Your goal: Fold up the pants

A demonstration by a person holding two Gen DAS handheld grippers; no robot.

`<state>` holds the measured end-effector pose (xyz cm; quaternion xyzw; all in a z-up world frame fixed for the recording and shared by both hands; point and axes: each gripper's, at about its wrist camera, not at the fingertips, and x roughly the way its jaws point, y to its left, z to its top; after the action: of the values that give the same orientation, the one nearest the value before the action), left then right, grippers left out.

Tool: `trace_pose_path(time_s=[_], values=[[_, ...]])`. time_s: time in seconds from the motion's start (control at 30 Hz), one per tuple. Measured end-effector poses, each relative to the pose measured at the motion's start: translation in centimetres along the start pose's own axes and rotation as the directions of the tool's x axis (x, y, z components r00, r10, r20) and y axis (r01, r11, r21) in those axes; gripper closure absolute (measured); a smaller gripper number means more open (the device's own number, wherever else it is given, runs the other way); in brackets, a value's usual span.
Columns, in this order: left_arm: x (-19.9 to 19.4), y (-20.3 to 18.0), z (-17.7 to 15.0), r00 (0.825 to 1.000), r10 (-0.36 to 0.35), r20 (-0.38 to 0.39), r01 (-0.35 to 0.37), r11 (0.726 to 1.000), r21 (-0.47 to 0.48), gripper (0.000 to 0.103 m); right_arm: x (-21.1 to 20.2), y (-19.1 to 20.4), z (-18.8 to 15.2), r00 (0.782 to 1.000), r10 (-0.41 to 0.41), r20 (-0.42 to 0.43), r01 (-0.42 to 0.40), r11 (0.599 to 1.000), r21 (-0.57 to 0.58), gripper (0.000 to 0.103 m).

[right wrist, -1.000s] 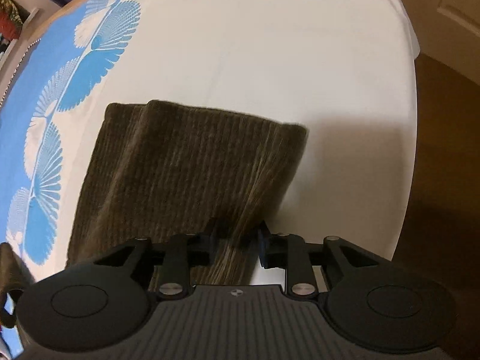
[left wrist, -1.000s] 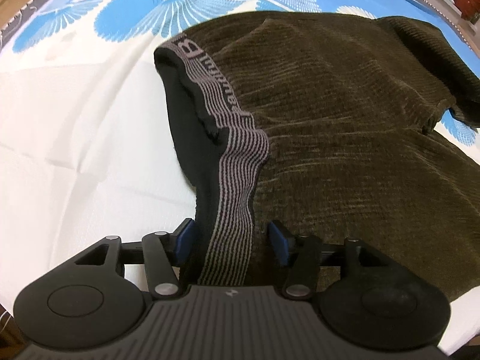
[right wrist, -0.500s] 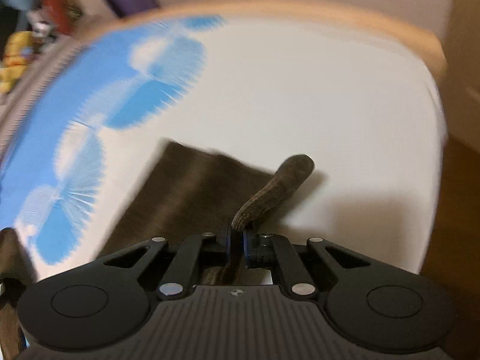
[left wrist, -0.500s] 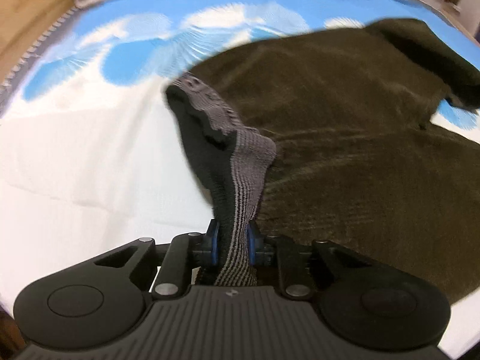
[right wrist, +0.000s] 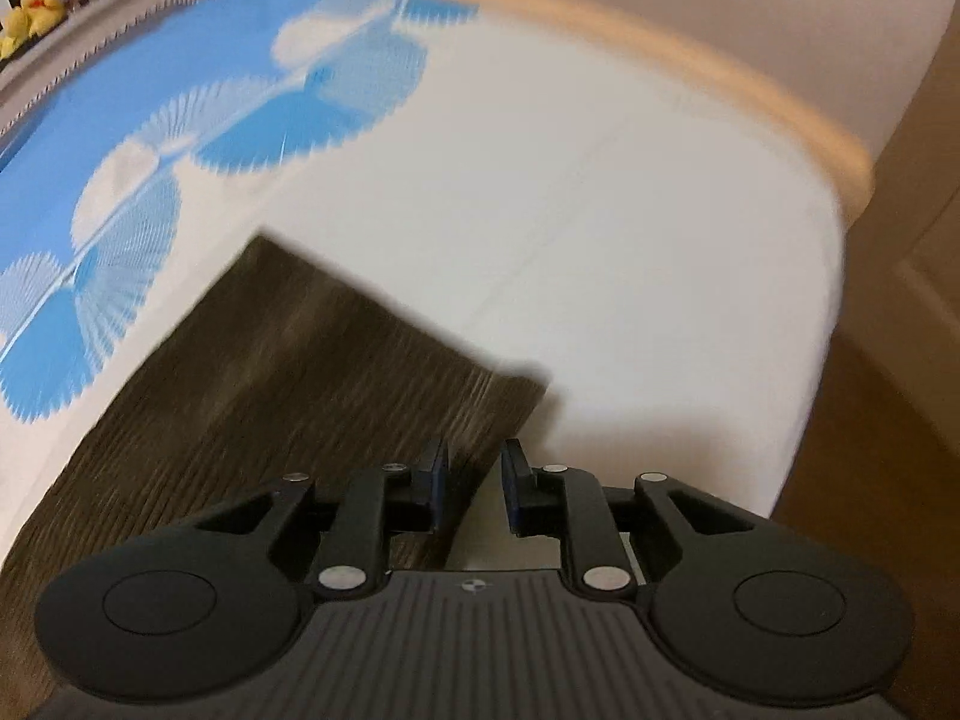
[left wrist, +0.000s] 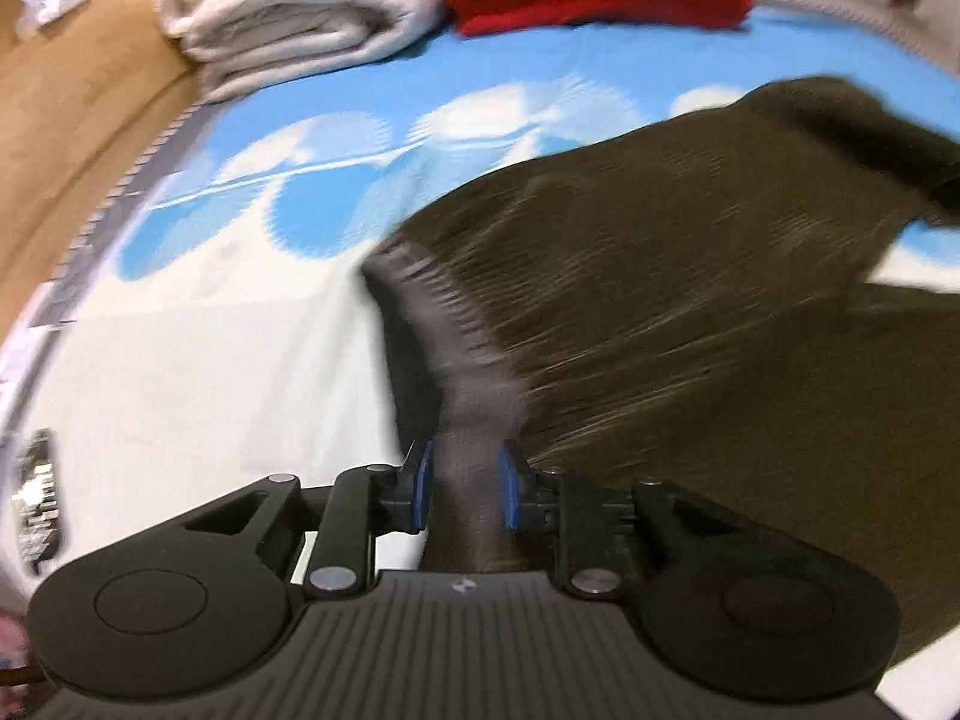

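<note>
The left gripper (left wrist: 462,483) clenches the pants' (left wrist: 690,324) waistband (left wrist: 447,324), legs running away rightward, while the right gripper (right wrist: 474,483) straddles the hem (right wrist: 384,318), jaws parted.

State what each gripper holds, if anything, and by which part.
The left gripper clamps the brown pants by the grey striped waistband. The right gripper has its jaws apart around the pant leg's edge, not clamping it.

Black ribbed-plastic left gripper (left wrist: 462,485) and matching right gripper (right wrist: 474,485): round side discs, silver screws, linkage arms, blue-padded fingertips (left wrist: 422,483).
</note>
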<state>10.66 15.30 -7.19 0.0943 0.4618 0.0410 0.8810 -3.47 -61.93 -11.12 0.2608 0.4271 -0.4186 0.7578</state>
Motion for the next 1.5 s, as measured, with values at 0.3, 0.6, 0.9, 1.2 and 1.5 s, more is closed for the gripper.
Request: trace_pose_path(time_s=[0.3, 0.6, 0.9, 1.2, 1.5], values=[[4.7, -3.7, 0.4, 0.968, -0.047, -0.246, 0.069, 0.994, 0.083, 0.043, -1.9, 0.9, 1.2, 0.978, 0.152, 0.141, -0.174, 0.972, 0.159, 0.078], [-0.4, -6.7, 4.7, 0.995, -0.098, -0.023, 0.100, 0.994, 0.051, 0.069, -4.4, 10.0, 0.4, 0.809, 0.571, 0.142, -0.581, 0.813, 0.039, 0.078], [-3.5, -15.3, 15.0, 0.957, -0.265, 0.121, 0.249, 0.959, 0.133, 0.095, -4.4, 20.6, -2.1, 0.685, 0.728, -0.003, -0.721, 0.679, 0.136, 0.079], [6.0, -22.9, 15.9, 0.965, -0.261, -0.020, 0.261, 0.950, 0.173, 0.088, 0.0, 28.2, -4.6, 0.650, 0.759, -0.038, -0.691, 0.611, 0.386, 0.060], [9.1, -26.1, 15.2, 0.963, -0.254, -0.088, 0.267, 0.937, 0.226, 0.060, 5.7, 32.2, -4.3, 0.662, 0.748, -0.046, -0.600, 0.566, 0.566, 0.050]])
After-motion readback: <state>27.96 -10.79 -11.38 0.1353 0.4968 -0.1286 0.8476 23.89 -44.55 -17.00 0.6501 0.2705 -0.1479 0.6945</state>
